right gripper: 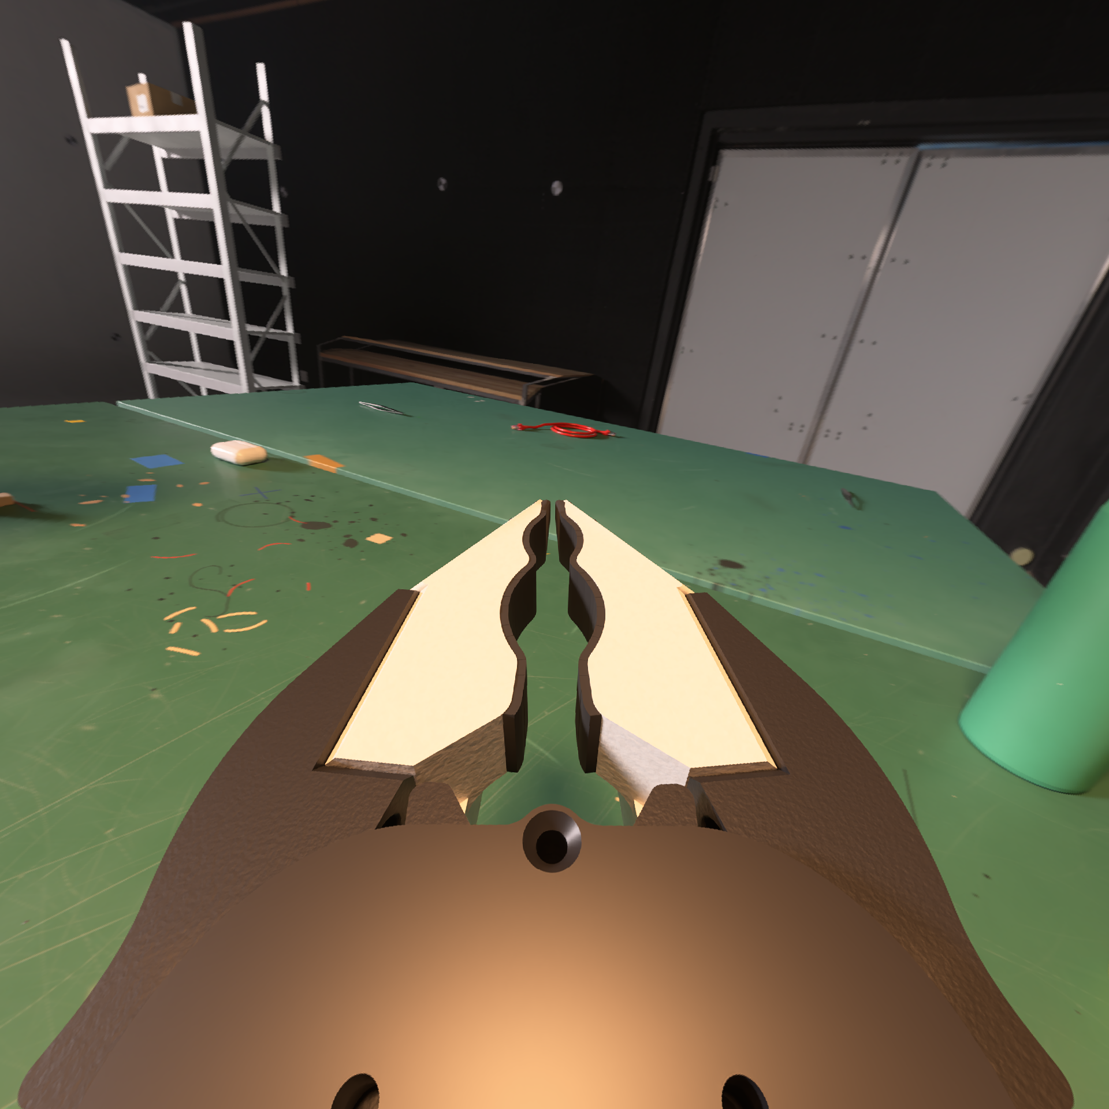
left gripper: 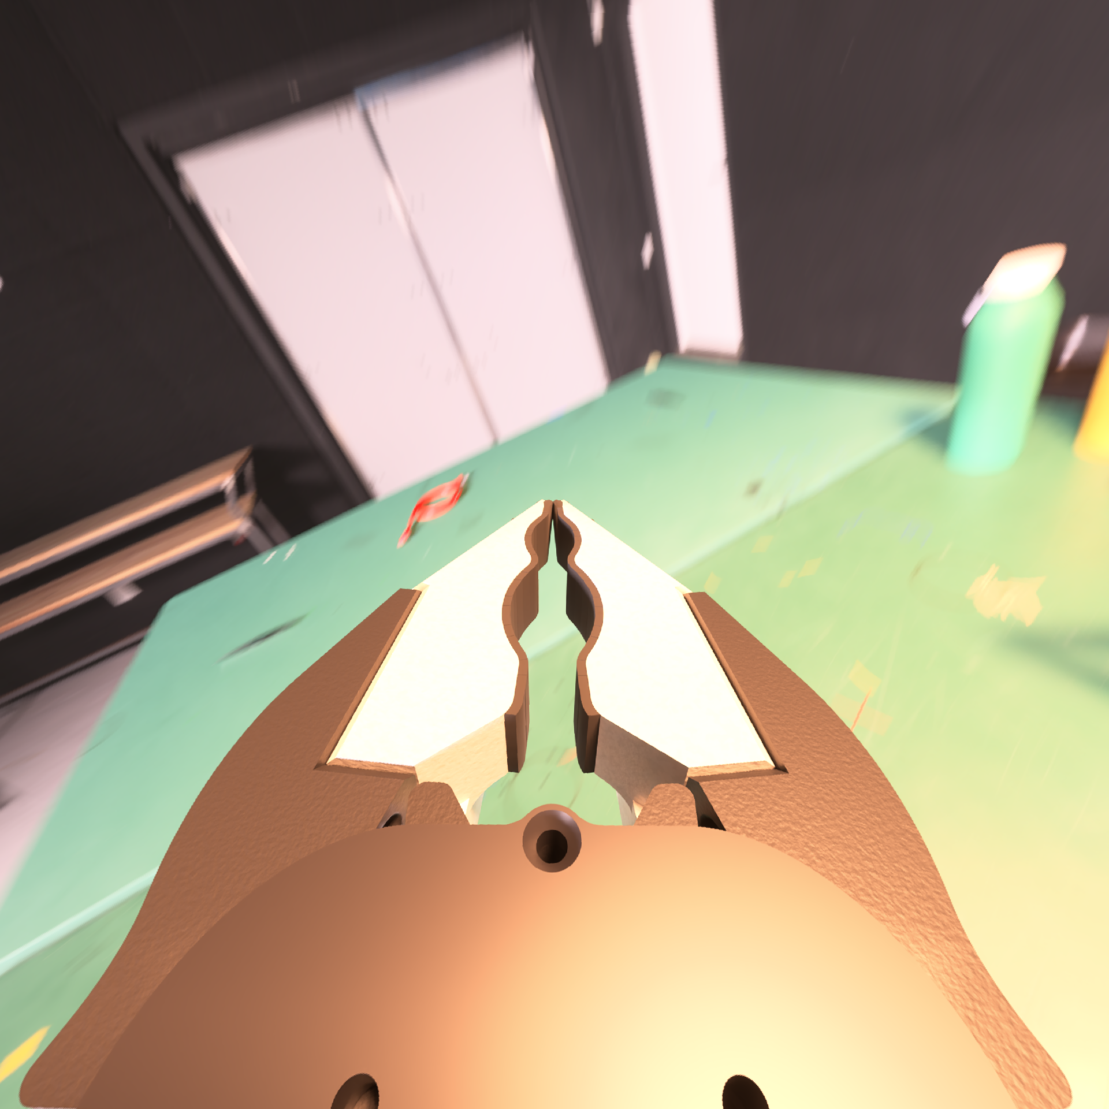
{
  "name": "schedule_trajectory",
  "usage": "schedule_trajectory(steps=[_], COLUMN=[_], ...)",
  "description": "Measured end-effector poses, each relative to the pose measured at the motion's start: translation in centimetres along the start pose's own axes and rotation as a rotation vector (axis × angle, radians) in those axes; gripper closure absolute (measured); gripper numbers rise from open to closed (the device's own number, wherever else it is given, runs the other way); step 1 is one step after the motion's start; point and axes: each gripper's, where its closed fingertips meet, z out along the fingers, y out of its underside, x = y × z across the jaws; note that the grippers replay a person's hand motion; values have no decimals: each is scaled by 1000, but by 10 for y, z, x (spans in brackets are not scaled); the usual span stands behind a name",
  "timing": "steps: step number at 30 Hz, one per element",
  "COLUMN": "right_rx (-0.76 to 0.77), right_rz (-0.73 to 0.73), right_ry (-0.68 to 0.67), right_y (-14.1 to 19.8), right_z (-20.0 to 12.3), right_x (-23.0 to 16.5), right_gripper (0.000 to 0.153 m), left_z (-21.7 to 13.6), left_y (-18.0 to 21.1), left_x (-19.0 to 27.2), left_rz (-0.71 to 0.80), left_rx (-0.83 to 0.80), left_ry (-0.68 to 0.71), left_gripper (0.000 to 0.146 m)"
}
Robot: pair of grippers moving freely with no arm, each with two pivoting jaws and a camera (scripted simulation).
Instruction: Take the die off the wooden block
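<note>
Two hand-held grippers here, and both of mine are closed on nothing. The left hand-held gripper [left gripper: 551, 507] has its tips pinched together over the green table [left gripper: 750, 600], and the right hand-held gripper [right gripper: 551, 507] has its tips nearly touching, with only a sliver between them.

Edges first. In the left wrist view the whole picture is tilted and a bit smeared. The table's far edge runs from about 9 o'clock up to 1 o'clock, close past my tips. A red cable [left gripper: 433, 507] lies near that edge at 11 o'clock from the tips. Over at 2 o'clock a green bottle [left gripper: 1002, 372] stands upright, well apart from me, with something yellow [left gripper: 1095, 420] cut off at the frame just beside it.

In the right wrist view there's plenty of open table ahead and to 9 o'clock. The green bottle's body [right gripper: 1044, 678] crowds in at 3 o'clock. A raised green sheet [right gripper: 660, 480] lies over the far part of the table, with the red cable [right gripper: 564, 429] on it at 12 o'clock. A pale soap-like bar [right gripper: 238, 452] sits at 10 o'clock.

The surface is scratched, with paint flecks and bits of tape. Behind it are a dark wall, a white shelf rack [right gripper: 186, 240], a low bench [right gripper: 456, 363] and pale cabinet doors [right gripper: 900, 300].

I can't see the die or the wooden block in either view.
</note>
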Motion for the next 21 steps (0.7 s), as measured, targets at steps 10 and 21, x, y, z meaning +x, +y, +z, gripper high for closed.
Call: schedule_trajectory(steps=[10, 21], right_rx=[-64, -99], right_rz=[16, -14], right_ry=[-92, -150], right_y=[14, 21], right_z=[5, 5], right_x=[-26, -37], right_gripper=[153, 153], left_z=[-98, -112], left_y=[250, 356], left_x=[-104, -109], left_rz=[-128, -480], left_rx=[-1146, -1478], left_ry=[54, -51], left_gripper=[124, 113])
